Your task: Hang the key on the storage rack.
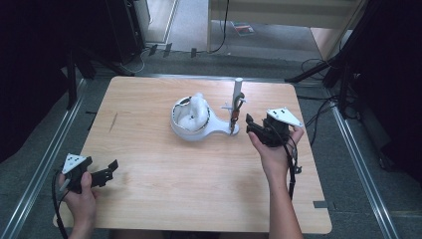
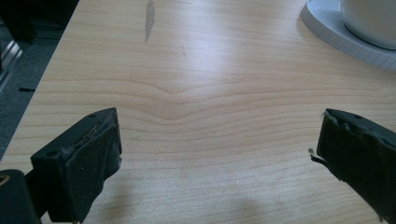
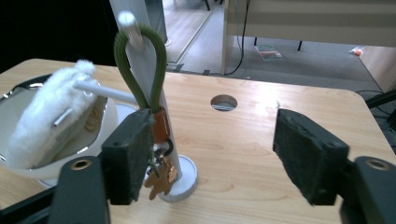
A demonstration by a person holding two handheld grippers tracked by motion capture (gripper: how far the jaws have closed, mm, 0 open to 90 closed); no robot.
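Right gripper view: the right gripper (image 3: pixel 212 154) has its jaws spread wide with nothing between them, only bare wood and a round hole in the table (image 3: pixel 223 102) beyond. Just past the left-hand pad hangs the green cord loop (image 3: pixel 139 70), hooked over a peg near the top of the white post (image 3: pixel 142 84), with an orange tag and a bunch of small brass-coloured charms (image 3: pixel 159 177) dangling against the post above its round foot. The pad is very close to the tag; whether they touch I cannot tell. Left of the post sits the white bowl (image 3: pixel 56 163), and in it lies a fluffy white pouch (image 3: pixel 44 121).

From the high view, the right gripper (image 1: pixel 256 128) is held just right of the white post (image 1: pixel 238 92), jaws pointing toward it, the hand (image 1: pixel 273 149) wrapped around its body. The keyring (image 1: pixel 236 112) hangs on the post's near side, and the bowl (image 1: pixel 186 130) stands to the left of the post on the same white base, near the middle of the table (image 1: pixel 149 199).

Well apart, at the near left corner, the left gripper (image 1: pixel 110 169) hangs low over the wood, jaws gaping. The left gripper view confirms it: both pads far apart over bare tabletop, with the edge of the white base (image 2: pixel 336 32) up in the far right corner.
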